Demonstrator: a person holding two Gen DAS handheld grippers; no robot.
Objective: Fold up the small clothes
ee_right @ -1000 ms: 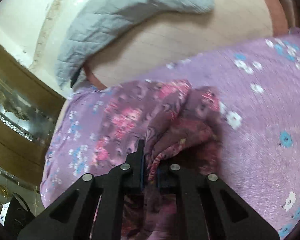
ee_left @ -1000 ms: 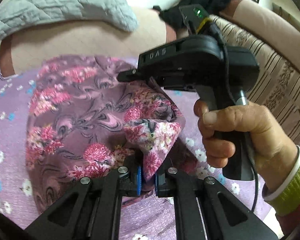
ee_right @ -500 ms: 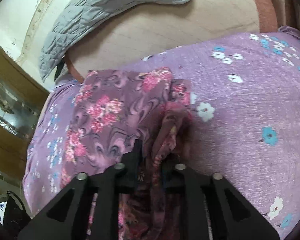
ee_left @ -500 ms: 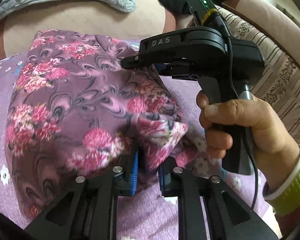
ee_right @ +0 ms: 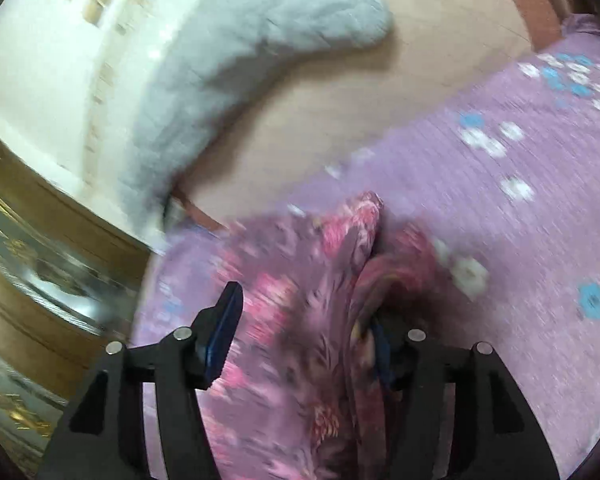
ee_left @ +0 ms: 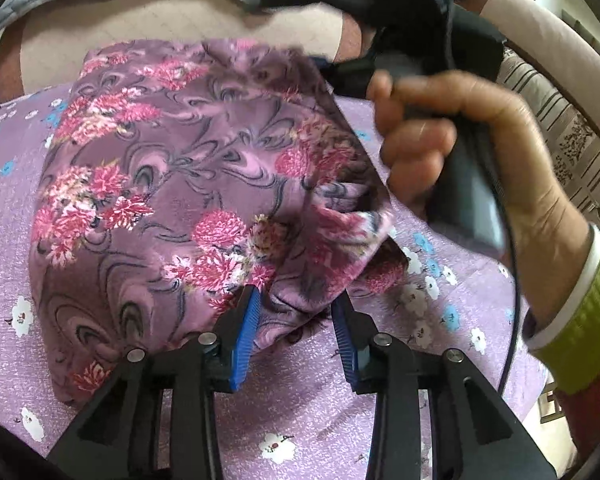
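1. I see the floral garment (ee_left: 188, 200) lying folded on the purple flowered sheet (ee_left: 440, 412); its near edge sits just ahead of my left claw and its far edge reaches the bare tan mattress (ee_left: 140, 12).
2. To the left of the garment the sheet is free. To the right, the person's hand (ee_left: 472, 152) and the handle of the right gripper crowd the garment's right edge.
3. Behind the mattress a grey quilted blanket (ee_right: 228, 80) lies along the far side, well apart from the garment.
4. My left gripper (ee_left: 296, 328) has just been opening; its blue pads stand apart, with the garment's bunched near corner between them but not pressed by either.
5. My right gripper (ee_right: 304, 336) has also just been opening, wider than the left. Its view is blurred, yet I see the garment's raised fold between the spread fingers, lying against the right-hand finger and clear of the other. Neither claw clamps anything.
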